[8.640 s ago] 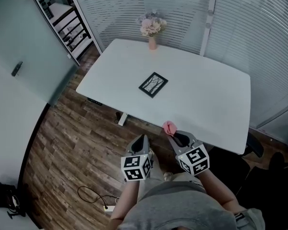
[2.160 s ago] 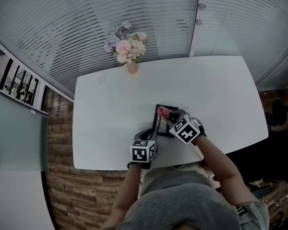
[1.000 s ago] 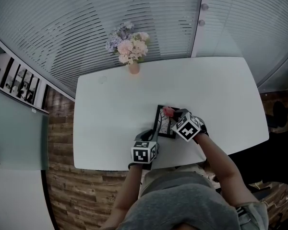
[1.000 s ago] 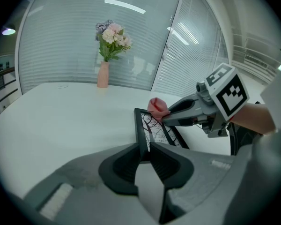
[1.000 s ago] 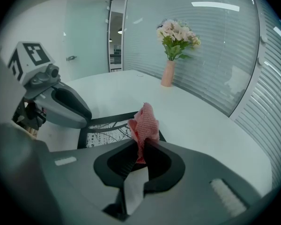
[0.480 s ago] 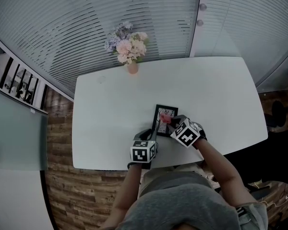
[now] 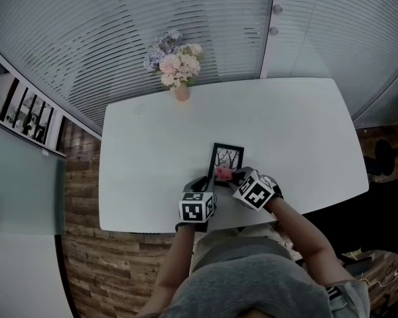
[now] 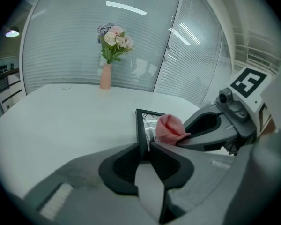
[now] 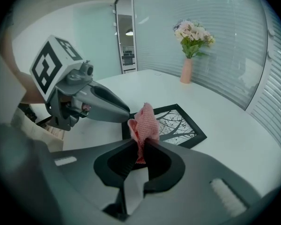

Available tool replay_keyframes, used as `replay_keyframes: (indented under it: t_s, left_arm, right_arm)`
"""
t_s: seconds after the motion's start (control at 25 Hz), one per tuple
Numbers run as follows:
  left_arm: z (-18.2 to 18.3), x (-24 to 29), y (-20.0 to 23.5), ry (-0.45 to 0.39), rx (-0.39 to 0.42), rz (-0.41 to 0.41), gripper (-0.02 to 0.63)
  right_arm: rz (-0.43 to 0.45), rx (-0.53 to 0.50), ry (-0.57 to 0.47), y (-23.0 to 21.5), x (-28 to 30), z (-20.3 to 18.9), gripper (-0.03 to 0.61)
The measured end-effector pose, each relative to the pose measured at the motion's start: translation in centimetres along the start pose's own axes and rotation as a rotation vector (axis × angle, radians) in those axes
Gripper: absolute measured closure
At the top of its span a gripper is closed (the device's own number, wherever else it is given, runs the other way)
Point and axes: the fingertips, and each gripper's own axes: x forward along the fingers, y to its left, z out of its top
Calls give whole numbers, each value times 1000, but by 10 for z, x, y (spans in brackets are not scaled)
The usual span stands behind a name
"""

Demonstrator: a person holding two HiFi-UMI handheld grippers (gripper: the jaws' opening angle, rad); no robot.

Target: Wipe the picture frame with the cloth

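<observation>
On black frame (image 7: 227, 158), crumpled pink cloth (image 7: 223, 173)

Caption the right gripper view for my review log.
Right tool grips a pink textured cloth over the black rectangular picture frame steadied by the left tool.

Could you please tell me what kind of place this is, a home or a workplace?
Most likely a workplace, probably an office meeting room. A large white table stands on a wooden floor, enclosed by glass partition walls with horizontal stripes. A vase of flowers stands at the table's far edge.
</observation>
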Motion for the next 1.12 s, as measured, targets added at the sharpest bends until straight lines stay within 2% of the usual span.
replay_keyframes:
  t_s: [0.44,0.68,1.04,1.12]
  left_arm:
    - [2,0,2,-31,0,49,538]
    - [4,-7,0,-76,-50,87,537]
    - [6,-39,-58,-169,-55,105,538]
    - [4,-48,-77,-195,-64,109,568]
  right_arm:
    - [-5,-9,-19,6,-2,0,537]
    - [-63,11,-110,4,-20,0,535]
    - [-103,117,-276,9,-87,-22,535]
    - [-103,131,-307,12,-104,-31,535]
